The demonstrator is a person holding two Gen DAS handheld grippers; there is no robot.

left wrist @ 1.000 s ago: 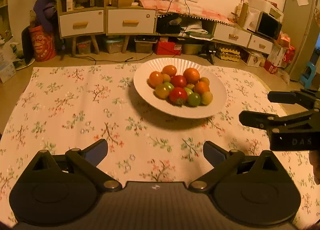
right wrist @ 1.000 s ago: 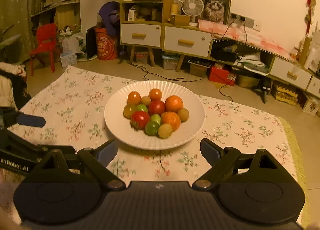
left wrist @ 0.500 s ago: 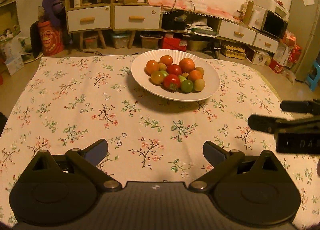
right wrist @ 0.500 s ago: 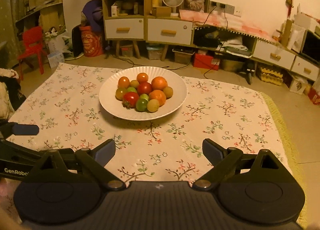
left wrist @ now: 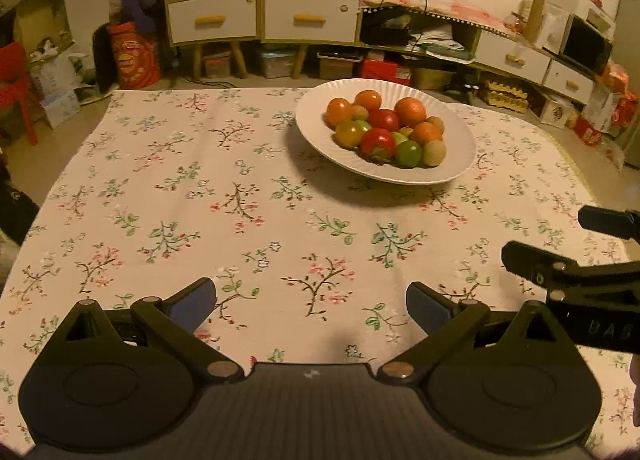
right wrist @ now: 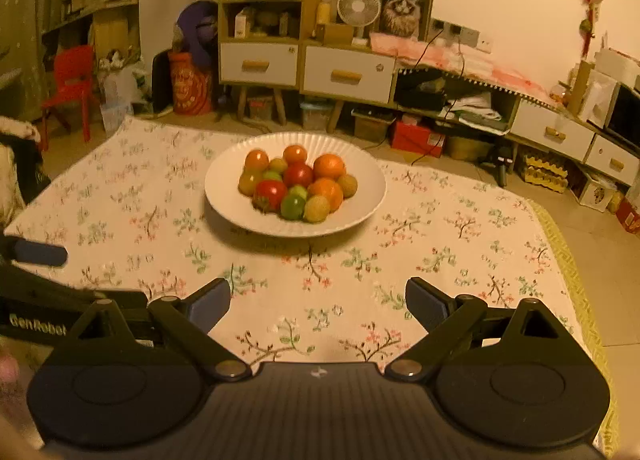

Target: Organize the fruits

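While poised above the floral cloth (left wrist: pixel 280 220) — both tools, left (left wrist: pixel 311 302) and right (right wrist: pixel 318 300), wide open, empty.

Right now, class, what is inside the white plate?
The white plate holds a heap of small round fruits: orange, red, green and yellowish ones, touching. The plate's middle and any fruit beneath the heap are covered.

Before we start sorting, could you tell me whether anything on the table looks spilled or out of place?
Nothing stands out: all the fruit sits piled in the white plate, none on the floral cloth.
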